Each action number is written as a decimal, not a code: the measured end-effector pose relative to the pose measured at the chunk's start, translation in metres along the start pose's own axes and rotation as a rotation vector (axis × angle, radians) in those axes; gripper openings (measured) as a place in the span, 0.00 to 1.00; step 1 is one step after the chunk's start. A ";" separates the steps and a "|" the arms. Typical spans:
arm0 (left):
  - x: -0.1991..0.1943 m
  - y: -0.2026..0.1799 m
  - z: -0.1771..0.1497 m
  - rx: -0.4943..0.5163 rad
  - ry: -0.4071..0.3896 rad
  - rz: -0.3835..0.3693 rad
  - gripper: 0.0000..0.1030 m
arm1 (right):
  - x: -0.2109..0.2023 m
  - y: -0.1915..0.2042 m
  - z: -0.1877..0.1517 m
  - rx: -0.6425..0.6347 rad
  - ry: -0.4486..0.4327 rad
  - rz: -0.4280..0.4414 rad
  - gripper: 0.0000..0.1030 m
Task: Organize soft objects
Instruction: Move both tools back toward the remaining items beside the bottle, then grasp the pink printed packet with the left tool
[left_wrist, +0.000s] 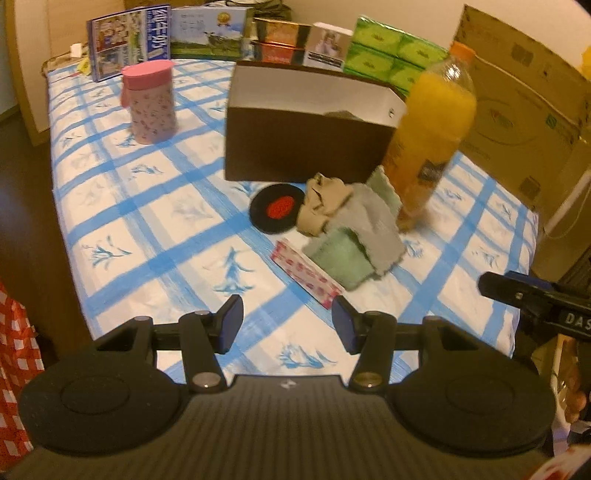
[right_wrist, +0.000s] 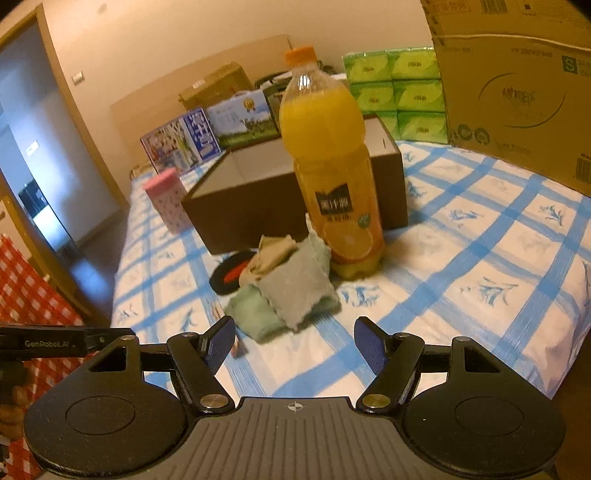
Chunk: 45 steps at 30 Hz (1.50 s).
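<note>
A heap of soft cloths lies on the blue-checked tablecloth: a grey cloth on top of a folded green towel, with a crumpled beige cloth behind. A black round coaster with a red centre lies beside them. An open brown box stands behind the heap. My left gripper hovers open in front of the heap, holding nothing. My right gripper is open too, just short of the green towel.
An orange juice bottle stands upright right of the heap. A pink patterned canister stands to the left. A flat red-patterned packet lies in front of the towel. Cartons, green tissue packs and a big cardboard box line the back.
</note>
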<state>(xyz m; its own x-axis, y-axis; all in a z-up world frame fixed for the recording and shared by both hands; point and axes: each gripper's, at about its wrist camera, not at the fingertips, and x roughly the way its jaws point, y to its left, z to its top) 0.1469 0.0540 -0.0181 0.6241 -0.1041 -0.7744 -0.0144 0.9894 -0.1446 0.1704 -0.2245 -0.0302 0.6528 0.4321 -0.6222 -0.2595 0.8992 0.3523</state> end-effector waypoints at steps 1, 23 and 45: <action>0.003 -0.003 -0.002 0.009 0.003 -0.003 0.48 | 0.002 -0.001 -0.001 -0.005 0.005 -0.003 0.69; 0.124 -0.060 -0.018 0.123 0.079 0.044 0.47 | 0.071 -0.036 -0.007 0.026 0.116 -0.079 0.69; 0.119 -0.013 -0.002 0.131 0.004 0.101 0.19 | 0.096 -0.028 -0.012 0.017 0.160 -0.039 0.69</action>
<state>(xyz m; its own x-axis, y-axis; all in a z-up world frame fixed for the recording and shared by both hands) 0.2199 0.0289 -0.1097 0.6219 -0.0038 -0.7831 0.0257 0.9995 0.0155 0.2326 -0.2075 -0.1083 0.5401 0.4033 -0.7387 -0.2234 0.9149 0.3362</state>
